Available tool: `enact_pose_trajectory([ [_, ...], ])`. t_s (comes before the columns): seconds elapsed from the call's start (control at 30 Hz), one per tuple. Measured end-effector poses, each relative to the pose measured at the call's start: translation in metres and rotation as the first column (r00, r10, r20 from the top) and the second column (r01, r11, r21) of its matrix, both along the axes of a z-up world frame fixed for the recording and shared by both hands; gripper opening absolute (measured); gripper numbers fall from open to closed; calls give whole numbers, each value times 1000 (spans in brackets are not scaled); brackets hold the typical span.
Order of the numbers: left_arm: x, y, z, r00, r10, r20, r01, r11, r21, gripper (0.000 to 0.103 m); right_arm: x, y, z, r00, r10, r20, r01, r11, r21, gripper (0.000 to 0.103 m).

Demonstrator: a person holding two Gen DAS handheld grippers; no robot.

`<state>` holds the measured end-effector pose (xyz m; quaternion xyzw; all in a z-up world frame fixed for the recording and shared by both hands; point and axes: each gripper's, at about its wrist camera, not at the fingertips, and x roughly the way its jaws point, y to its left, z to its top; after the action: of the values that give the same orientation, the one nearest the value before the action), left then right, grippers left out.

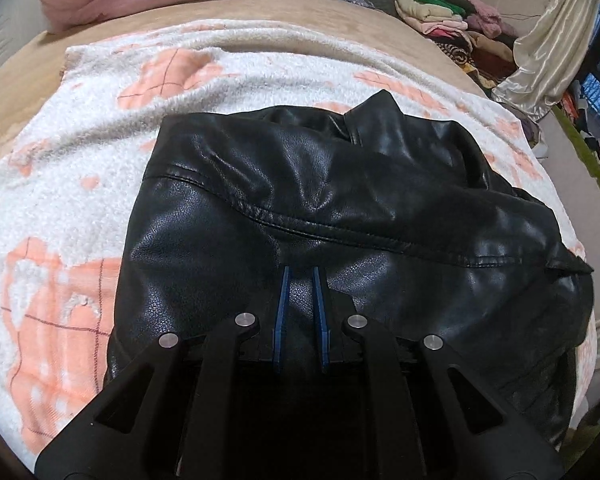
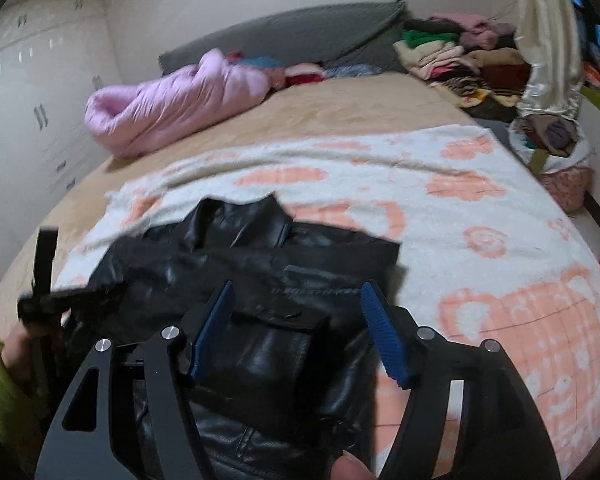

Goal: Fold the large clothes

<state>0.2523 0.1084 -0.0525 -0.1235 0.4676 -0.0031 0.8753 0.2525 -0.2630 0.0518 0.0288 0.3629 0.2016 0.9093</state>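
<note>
Pinching a fold of the black leather jacket (image 1: 340,208), the left gripper (image 1: 301,276) has its blue pads nearly together on the leather. The right gripper (image 2: 295,300) stands apart above the jacket's near edge, gripping nothing. Judging by the bunched panels and upturned collar, folding looks partly done, with tidying left. The jacket lies on a white-and-peach blanket (image 2: 480,208) over a tan bed (image 2: 340,108), clothes piled beyond.

A pink quilted bundle (image 2: 171,100) lies at the bed's (image 2: 340,108) far edge; folded clothes stack (image 2: 460,60) (mixed colours) occupies its far right corner.
</note>
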Motion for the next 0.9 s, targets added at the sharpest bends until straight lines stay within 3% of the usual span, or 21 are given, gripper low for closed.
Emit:
enact_pose_trajectory([
  [0.07, 1, -1, 0, 1000, -3, 3, 3, 1000, 9, 6, -1, 1, 1, 1000, -3, 14, 3, 1000, 2, 63],
  [0.13, 0, -2, -1, 1000, -4, 7, 4, 1000, 16, 6, -2, 14, -1, 999, 36, 28, -35, 999, -20, 52],
  [0.33, 0, -3, -2, 1000, 0, 16, 0, 1000, 13, 6, 3, 73, -21, 986, 169, 10, -167, 979, -115, 52],
  [0.47, 1, -3, -2, 1000, -3, 17, 2, 1000, 11, 6, 23, 90, -53, 983, 159, -88, -172, 971, -166, 50],
  [0.53, 1, -2, -2, 1000, -3, 18, 3, 1000, 6, 6, 34, 95, -78, 976, 123, -180, -164, 958, -235, 38],
  [0.57, 0, -2, -3, 1000, -4, 20, 4, 1000, 5, 6, 37, 95, -87, 973, 113, -200, -161, 956, -246, 38],
  [0.73, -1, -1, -3, 1000, -3, 27, 3, 1000, 0, 6, 40, 97, -96, 973, 112, -203, -162, 954, -251, 38],
  [0.9, -7, 5, 5, 999, 6, 48, -5, 1000, -30, 6, 38, 81, -78, 974, 133, -181, -160, 976, -145, 40],
])
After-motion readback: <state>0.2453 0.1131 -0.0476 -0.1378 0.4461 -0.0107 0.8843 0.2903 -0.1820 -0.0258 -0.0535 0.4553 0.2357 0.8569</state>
